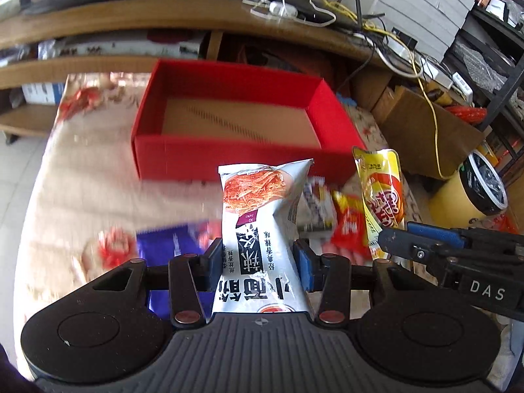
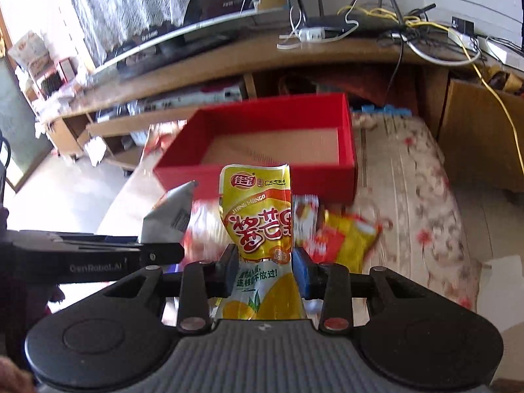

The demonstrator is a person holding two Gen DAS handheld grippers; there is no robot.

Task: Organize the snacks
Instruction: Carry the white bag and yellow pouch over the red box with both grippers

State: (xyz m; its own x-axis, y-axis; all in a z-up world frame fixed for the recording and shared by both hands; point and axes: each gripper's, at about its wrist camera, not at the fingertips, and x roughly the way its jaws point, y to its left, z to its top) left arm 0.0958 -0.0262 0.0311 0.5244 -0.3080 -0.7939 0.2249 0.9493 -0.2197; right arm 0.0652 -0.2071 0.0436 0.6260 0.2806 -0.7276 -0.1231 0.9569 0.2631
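Left tool [image 1: 258, 263] is clamped on a silver foil snack packet [image 1: 258, 216], crinkly and pillow-shaped, with a photo of red shredded strips and a black label band; the blue rubbery pads pinch it from both sides and it stands up between them. Right tool [image 2: 264, 271] is squeezed onto a glossy yellow mango pouch [image 2: 258, 216], flat and smooth with a sealed top edge, also held upright. Both packets sit in front of a red cardboard box [image 2: 262, 177], a shallow rectangle with matte red walls and a plain brown corrugated floor, nothing visible inside it. The box rests on a surface under a floral cloth [image 2: 409, 190], beige with reddish flowers, soft-looking. Just below the box there's a loose heap of other snack packets [image 2: 340, 232], shiny red and yellow wrappers, blurry. Behind it all runs a curved wooden desk [image 2: 327, 55] with a tangle of cables on top.
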